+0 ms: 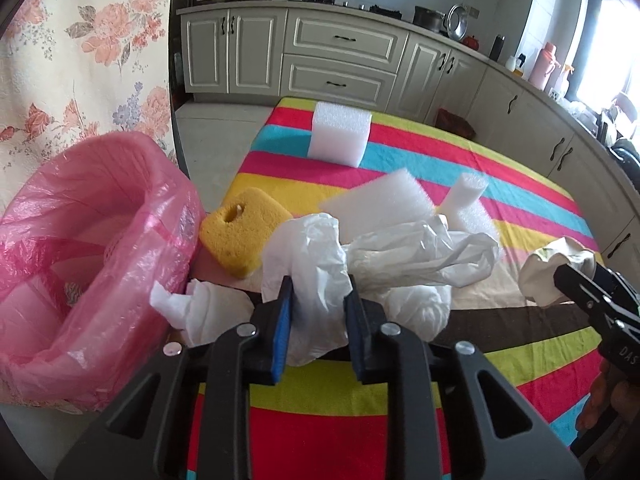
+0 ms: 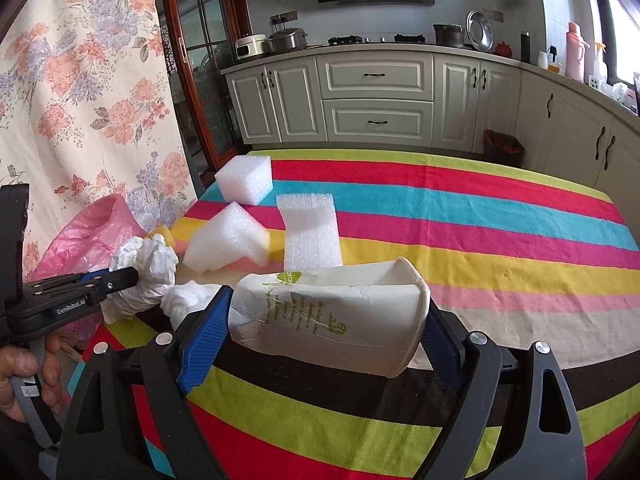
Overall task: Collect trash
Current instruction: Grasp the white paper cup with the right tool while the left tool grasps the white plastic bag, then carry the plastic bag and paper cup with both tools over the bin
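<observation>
My left gripper [image 1: 319, 294] is shut on a crumpled white plastic bag [image 1: 384, 256] lying on the striped tablecloth [image 1: 500, 184]. A bin lined with a pink bag [image 1: 80, 248] stands just left of it, off the table's edge. My right gripper [image 2: 326, 316] is shut on a crushed white paper cup [image 2: 328, 312] with green print, held on its side just above the cloth. In the left wrist view the cup [image 1: 552, 276] shows at the right. In the right wrist view the left gripper [image 2: 120, 280] holds the plastic bag [image 2: 144, 272] beside the pink bag [image 2: 88, 236].
On the table lie a yellow sponge [image 1: 244, 232], a crumpled white tissue [image 1: 200, 308], and three white foam pieces: a block [image 1: 340, 134], a wedge [image 1: 380, 204] and a strip [image 1: 464, 196]. Kitchen cabinets [image 2: 376, 100] stand behind. A floral curtain [image 1: 80, 60] hangs at left.
</observation>
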`<state>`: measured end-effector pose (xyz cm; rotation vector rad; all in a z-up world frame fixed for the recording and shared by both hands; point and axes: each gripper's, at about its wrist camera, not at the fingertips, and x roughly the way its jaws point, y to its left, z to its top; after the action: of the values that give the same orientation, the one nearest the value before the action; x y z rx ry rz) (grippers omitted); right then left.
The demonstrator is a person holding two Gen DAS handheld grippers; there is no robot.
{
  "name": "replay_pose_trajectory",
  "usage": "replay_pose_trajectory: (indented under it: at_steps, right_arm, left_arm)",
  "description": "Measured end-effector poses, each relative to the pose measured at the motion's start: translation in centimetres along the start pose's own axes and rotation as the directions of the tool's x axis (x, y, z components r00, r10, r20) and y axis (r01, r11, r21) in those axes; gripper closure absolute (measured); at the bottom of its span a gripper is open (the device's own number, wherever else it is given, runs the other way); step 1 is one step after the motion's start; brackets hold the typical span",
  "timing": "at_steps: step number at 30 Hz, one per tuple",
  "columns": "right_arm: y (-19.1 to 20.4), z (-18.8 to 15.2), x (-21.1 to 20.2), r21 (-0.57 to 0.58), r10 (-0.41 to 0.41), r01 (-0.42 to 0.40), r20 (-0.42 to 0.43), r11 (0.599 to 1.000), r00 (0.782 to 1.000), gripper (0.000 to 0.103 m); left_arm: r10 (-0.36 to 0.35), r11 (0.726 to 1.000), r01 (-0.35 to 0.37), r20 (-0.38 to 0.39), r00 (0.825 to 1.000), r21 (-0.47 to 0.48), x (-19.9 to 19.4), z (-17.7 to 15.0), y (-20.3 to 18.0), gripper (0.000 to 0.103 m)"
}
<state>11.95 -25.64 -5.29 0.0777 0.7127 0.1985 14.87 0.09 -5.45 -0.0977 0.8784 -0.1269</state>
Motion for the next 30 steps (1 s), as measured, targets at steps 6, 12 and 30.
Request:
replay_pose_trajectory:
  at_steps: [6,12,30]
  right_arm:
    - [0.1,0.3,-1.2,-0.003,-0.004,0.005,0.018,1.0,1.0,0.021]
    - [0.0,0.6,-2.4,-0.003,-0.01,0.01,0.035,1.0,0.999,0.021]
    - [1.0,1.5,-5.2,-0.022,-0.012,0.014,0.082,1.0,0.997,0.021]
  left_arm:
    - [-0.033,0.999,0.033,0.052,0.998,0.0,-2.5,0.4,-0.3,0.079]
    - [-0.054,0.999,0.054,0.088,0.995,-0.001,-4.4,0.7,-0.5,0.079]
    - [-0.048,0.998,0.056,0.172,0.984,-0.041,-9.6,0.7,1.8,0.079]
